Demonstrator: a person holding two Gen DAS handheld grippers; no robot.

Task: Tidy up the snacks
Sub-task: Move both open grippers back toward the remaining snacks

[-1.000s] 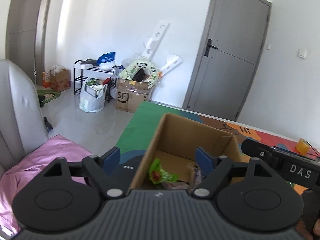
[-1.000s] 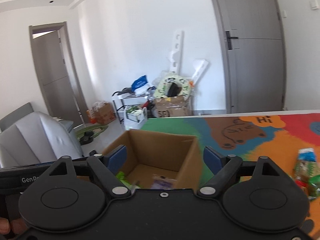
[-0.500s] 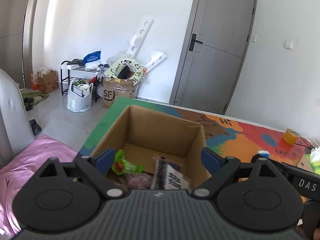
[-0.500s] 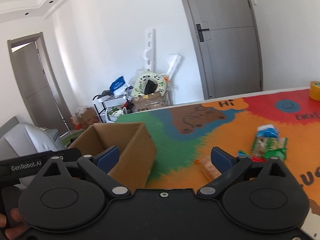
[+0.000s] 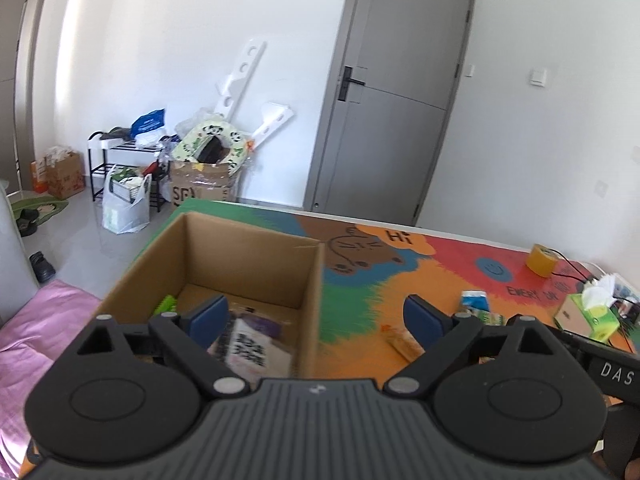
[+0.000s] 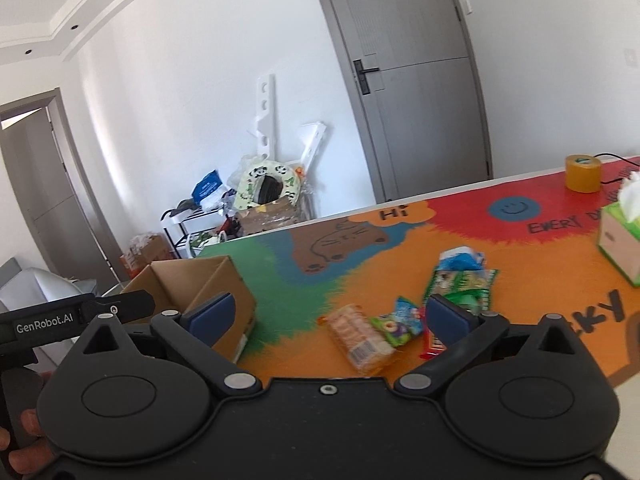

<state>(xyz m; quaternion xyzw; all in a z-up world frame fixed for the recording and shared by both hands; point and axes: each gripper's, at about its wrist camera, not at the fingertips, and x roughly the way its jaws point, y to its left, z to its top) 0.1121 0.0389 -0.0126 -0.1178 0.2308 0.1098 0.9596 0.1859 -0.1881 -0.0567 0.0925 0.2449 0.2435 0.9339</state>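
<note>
An open cardboard box (image 5: 248, 264) stands on the left end of the colourful table mat (image 5: 360, 288), with a purple-white packet (image 5: 252, 344) and a green packet (image 5: 166, 304) inside. My left gripper (image 5: 316, 318) hangs open over the box's right wall, nothing between its fingers. My right gripper (image 6: 329, 315) is open above loose snacks on the mat: a cracker pack (image 6: 360, 338), a small blue-green packet (image 6: 400, 320), a red wrapper (image 6: 430, 346) and a green bag with a blue top (image 6: 460, 280). The box (image 6: 208, 280) lies to its left.
A green tissue box (image 6: 620, 240) and a yellow tape roll (image 6: 582, 174) with a black cable sit at the right end of the table. Pink cloth (image 5: 32, 328) lies left of the table. Boxes, bags and a rack (image 5: 120, 152) stand by the far wall.
Both views have swung to the right: the box slid left and the loose snacks came into sight. Both pairs of jaws stand wider than a second ago.
</note>
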